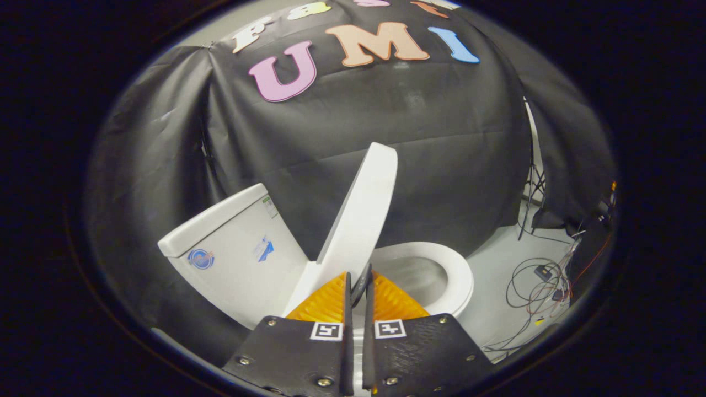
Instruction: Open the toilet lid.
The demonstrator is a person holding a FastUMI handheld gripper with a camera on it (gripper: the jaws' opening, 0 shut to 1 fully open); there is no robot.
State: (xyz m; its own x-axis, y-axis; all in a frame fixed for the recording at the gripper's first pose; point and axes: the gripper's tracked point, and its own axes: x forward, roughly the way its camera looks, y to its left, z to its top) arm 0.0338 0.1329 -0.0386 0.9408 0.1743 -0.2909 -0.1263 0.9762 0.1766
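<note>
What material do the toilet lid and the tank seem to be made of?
The toilet lid, raised and thin-edged, looks like smooth white plastic with a satin finish. The tank looks like glazed ceramic: thick white walls with soft glossy highlights, though the picture cannot confirm it. The tool has its fingers nearly closed around the lid's edge.

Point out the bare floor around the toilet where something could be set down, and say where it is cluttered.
Bare grey floor lies beside the seat ring, up to the black cloth wall. Farther out, cables crowd the floor near a stand. The tool is nearly shut just ahead of the raised lid; whether it pinches the lid's edge is unclear. The tank stands behind.
</note>
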